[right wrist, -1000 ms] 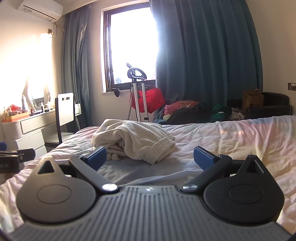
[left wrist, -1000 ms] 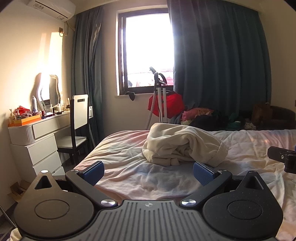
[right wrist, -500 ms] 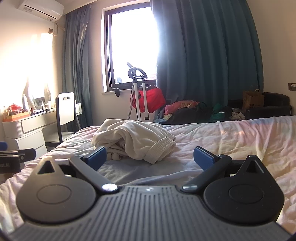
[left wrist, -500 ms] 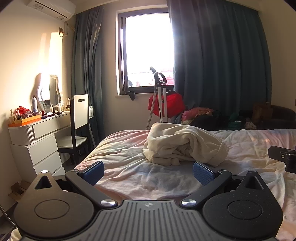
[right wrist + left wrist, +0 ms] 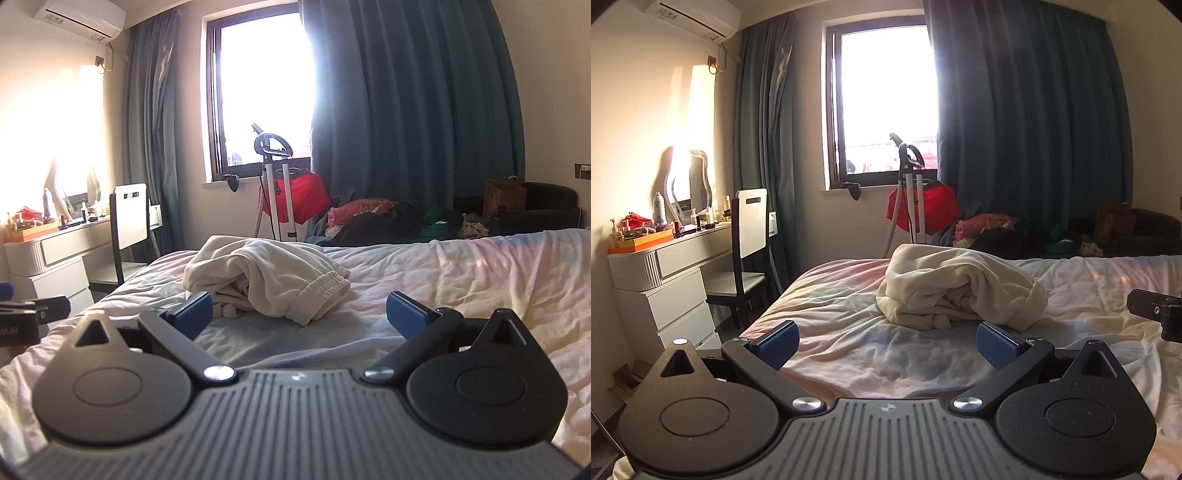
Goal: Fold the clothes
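A crumpled cream garment (image 5: 960, 288) with a ribbed elastic hem lies bunched on the bed (image 5: 831, 314), a short way ahead of both grippers. My left gripper (image 5: 886, 345) is open, its blue pads spread wide over the sheet, nothing between them. In the right wrist view the same garment (image 5: 269, 277) sits ahead and slightly left. My right gripper (image 5: 301, 314) is open too and holds nothing. Each gripper's tip shows at the edge of the other's view, the right gripper (image 5: 1156, 314) and the left gripper (image 5: 33, 314).
A white dressing table (image 5: 665, 280) with bottles and a mirror stands at the left beside a chair (image 5: 746, 258). A garment steamer (image 5: 910, 199) and a pile of clothes (image 5: 997, 232) lie beyond the bed's far edge, under the window. A dark sofa (image 5: 535, 214) is at the right.
Almost nothing has moved. Both grippers stay open and hover in about the same place before the garment.
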